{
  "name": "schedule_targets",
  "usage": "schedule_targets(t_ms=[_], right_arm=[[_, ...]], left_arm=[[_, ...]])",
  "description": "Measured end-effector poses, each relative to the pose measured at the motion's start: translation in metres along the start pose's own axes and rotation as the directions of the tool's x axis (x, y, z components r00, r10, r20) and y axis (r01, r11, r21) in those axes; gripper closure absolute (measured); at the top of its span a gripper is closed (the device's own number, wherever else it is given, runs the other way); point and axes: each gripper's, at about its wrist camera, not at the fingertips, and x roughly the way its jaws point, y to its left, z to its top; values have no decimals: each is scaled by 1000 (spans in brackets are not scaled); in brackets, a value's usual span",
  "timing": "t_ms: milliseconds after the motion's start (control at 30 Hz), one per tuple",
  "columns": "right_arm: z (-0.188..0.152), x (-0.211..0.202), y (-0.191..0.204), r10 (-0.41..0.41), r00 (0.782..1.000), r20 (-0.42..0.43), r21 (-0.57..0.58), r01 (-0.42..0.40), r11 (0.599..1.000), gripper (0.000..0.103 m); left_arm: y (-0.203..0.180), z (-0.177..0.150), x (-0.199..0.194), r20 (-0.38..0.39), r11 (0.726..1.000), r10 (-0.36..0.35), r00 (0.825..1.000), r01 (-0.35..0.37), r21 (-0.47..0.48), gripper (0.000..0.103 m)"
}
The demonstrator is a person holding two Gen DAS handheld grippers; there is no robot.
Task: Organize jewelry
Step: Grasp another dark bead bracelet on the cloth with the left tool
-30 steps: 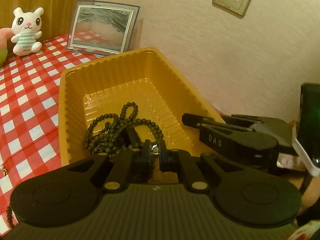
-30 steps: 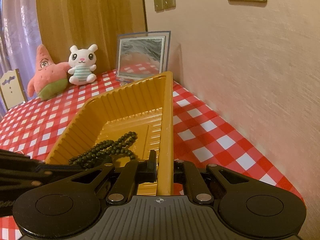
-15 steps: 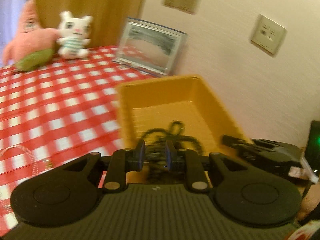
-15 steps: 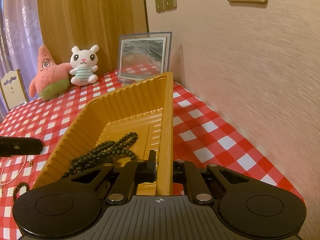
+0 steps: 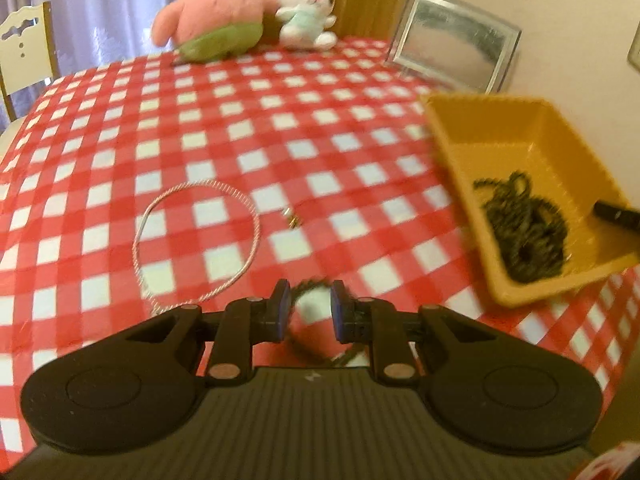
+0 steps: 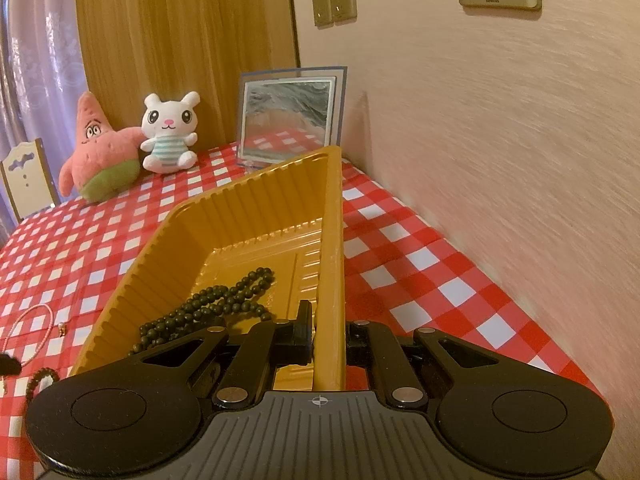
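A yellow tray (image 5: 508, 120) sits on the checked tablecloth with a black bead necklace (image 5: 524, 224) inside; both also show in the right wrist view, tray (image 6: 256, 208) and necklace (image 6: 224, 300). My right gripper (image 6: 328, 332) is shut on the tray's right wall. My left gripper (image 5: 308, 312) is open, hovering over a small dark bead bracelet (image 5: 310, 286) on the cloth. A pink-white cord necklace (image 5: 200, 240) lies left of it, with a small earring (image 5: 294, 220) nearby.
Two plush toys (image 5: 248, 8) and a framed picture (image 5: 452, 40) stand at the table's far edge. The wall runs close along the tray's right side (image 6: 500, 160). A chair (image 5: 24, 44) stands at the far left.
My left gripper let go of the black necklace in the tray, opened, and swung left out of the tray to above the bracelet on the cloth. The right gripper kept holding the tray wall.
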Motion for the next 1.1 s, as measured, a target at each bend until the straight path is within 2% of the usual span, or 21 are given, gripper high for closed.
schedule_targets(t_ms=[533,633,733,833,933,1100], right_arm=[[1,0,1,-2,1000,-4,-1,2,1000,95],[1,0,1,-2,1000,-3,-2,2,1000,95],[0,0,1,-2,1000,-4,0,2,1000,95],[0,1,0,-2,1000,-4,0,2,1000,95],[0,1,1,-2,1000,-3,-1,2,1000,96],[0,1,0,-1,1000,-3,0,1,1000,96]], left_arm=[[0,-1,32,-53,997,58,997,-55,54,85],[-2,-1,35,-48,994,73,996,-69,84,87],[-4,-2,35,-40,991,85,996,-80,108,97],[-6,-3,35,-38,988,93,995,-87,129,97],[-6,-1,30,-36,990,78,996,-73,123,98],[-7,12,6,13,992,45,999,-47,118,98]])
